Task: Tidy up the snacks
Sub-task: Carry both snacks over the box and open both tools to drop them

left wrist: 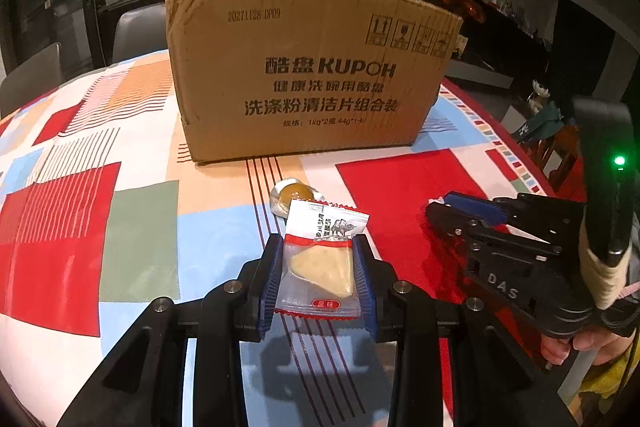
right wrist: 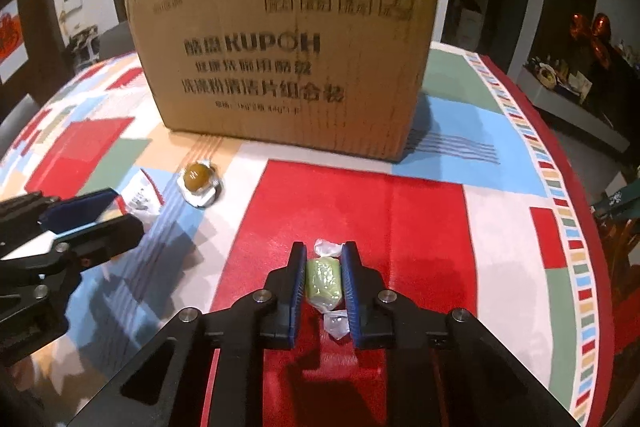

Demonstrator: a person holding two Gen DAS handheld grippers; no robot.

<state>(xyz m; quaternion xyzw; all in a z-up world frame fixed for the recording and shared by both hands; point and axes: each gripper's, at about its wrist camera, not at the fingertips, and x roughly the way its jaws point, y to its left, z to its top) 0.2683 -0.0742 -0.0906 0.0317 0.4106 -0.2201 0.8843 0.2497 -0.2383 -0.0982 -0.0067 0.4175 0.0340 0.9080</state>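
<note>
My left gripper is shut on a white-and-red snack packet with a pale wedge inside, held just above the tablecloth. My right gripper is shut on a green wrapped candy over a red patch of the cloth. A round olive-brown snack in clear wrap lies on the cloth between the grippers and the box; it also shows in the right wrist view. A brown cardboard box stands upright behind them, its inside hidden. The right gripper shows in the left wrist view, and the left gripper with the packet in the right wrist view.
The table carries a patchwork cloth in red, blue, green and white, its edge curving down on the right. Chairs stand behind the box at the left. A dark sideboard with small ornaments lies to the far right.
</note>
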